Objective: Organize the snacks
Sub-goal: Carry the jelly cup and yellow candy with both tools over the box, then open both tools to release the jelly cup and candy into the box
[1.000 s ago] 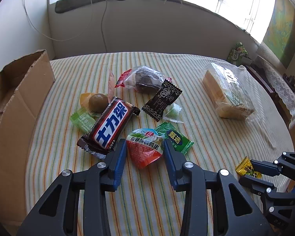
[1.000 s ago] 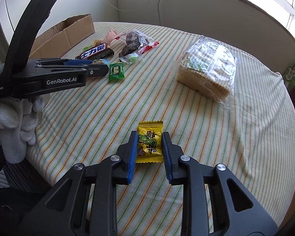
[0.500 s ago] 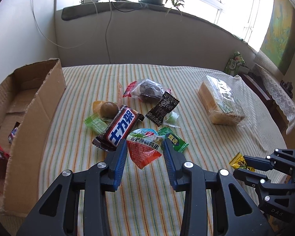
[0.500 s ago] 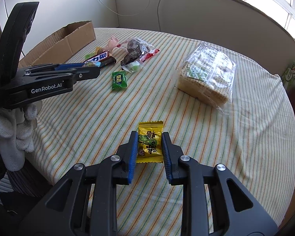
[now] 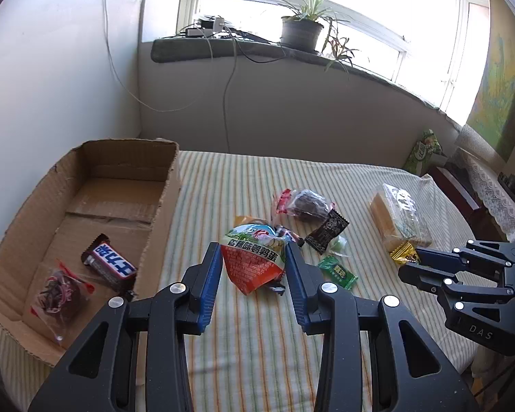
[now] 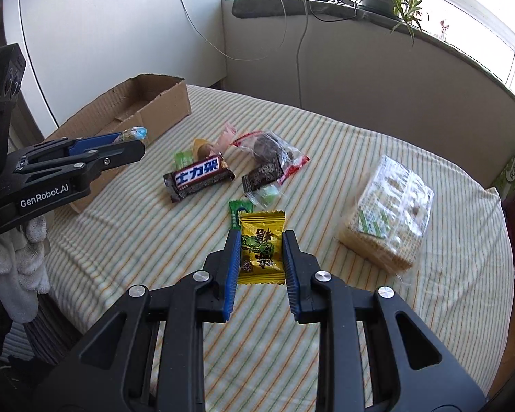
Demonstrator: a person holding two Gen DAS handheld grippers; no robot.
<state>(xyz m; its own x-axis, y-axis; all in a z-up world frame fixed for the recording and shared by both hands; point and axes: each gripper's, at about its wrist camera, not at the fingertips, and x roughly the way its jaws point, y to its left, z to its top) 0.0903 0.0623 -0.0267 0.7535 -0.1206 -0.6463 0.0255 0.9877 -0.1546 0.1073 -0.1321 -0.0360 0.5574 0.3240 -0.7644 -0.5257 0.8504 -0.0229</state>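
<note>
My left gripper (image 5: 254,261) is shut on a red and white snack pouch (image 5: 254,261) and holds it lifted above the striped tablecloth. My right gripper (image 6: 261,250) is shut on a small yellow candy packet (image 6: 261,250), also lifted off the cloth. The open cardboard box (image 5: 161,185) lies at the table's left, with a chocolate bar (image 5: 110,267) and a clear bag of dark snack (image 5: 58,295) inside. In the right wrist view the left gripper (image 6: 134,144) hangs near the box (image 6: 168,106).
On the cloth lie a chocolate bar (image 6: 199,176), a clear bag with a dark cake (image 6: 271,151), a black candy (image 5: 326,235), green candies (image 5: 338,271) and a large cracker pack (image 6: 388,216). A gloved hand (image 6: 13,261) holds the left gripper. The table edge runs close below.
Both grippers have risen off the cloth with their packets. The left view has swung left, so the inside of the box now shows.
</note>
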